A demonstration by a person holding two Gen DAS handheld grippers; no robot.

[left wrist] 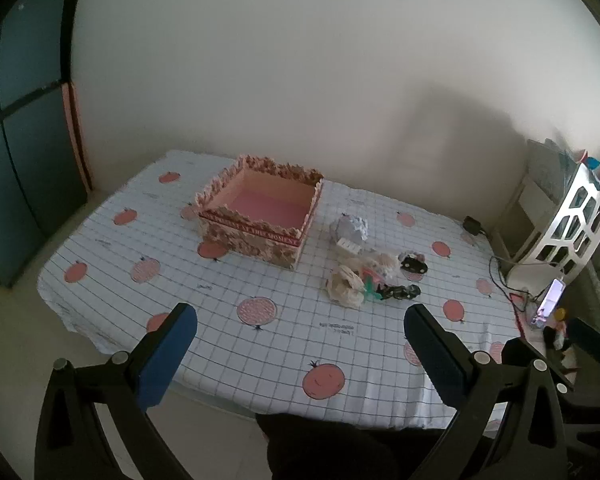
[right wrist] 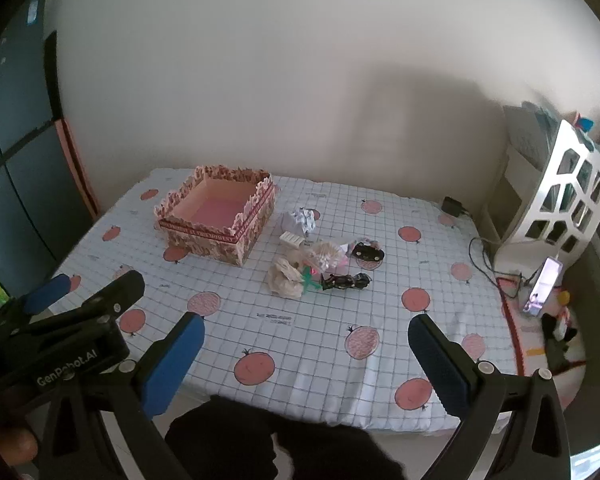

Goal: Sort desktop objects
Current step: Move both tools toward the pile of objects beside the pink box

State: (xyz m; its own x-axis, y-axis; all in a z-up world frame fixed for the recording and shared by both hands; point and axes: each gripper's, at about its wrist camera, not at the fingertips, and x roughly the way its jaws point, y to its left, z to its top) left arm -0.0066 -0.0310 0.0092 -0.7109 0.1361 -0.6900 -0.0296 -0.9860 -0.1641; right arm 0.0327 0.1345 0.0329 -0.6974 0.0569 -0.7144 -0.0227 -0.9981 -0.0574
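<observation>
A pink open box (left wrist: 260, 216) (right wrist: 216, 214) with a scalloped rim stands on the checked tablecloth (left wrist: 300, 340) (right wrist: 320, 340). To its right lies a pile of small items (left wrist: 368, 268) (right wrist: 320, 260): crumpled white paper (left wrist: 350, 228) (right wrist: 300, 220), beige wrappers (left wrist: 346, 286) (right wrist: 286, 278), a green piece and black objects (left wrist: 412, 266) (right wrist: 366, 254). My left gripper (left wrist: 300, 322) hangs open over the table's near edge, empty. My right gripper (right wrist: 306, 330) is open too, nothing between its blue pads. The left gripper (right wrist: 88, 288) also shows at the left of the right wrist view.
A white lattice chair back (left wrist: 568, 232) (right wrist: 560, 200) stands at the right, with a lit phone (left wrist: 550, 300) (right wrist: 542, 284) and cables beside it. A black charger (left wrist: 472, 225) (right wrist: 452, 205) lies at the table's far right corner. A dark cabinet (left wrist: 20, 160) is at left.
</observation>
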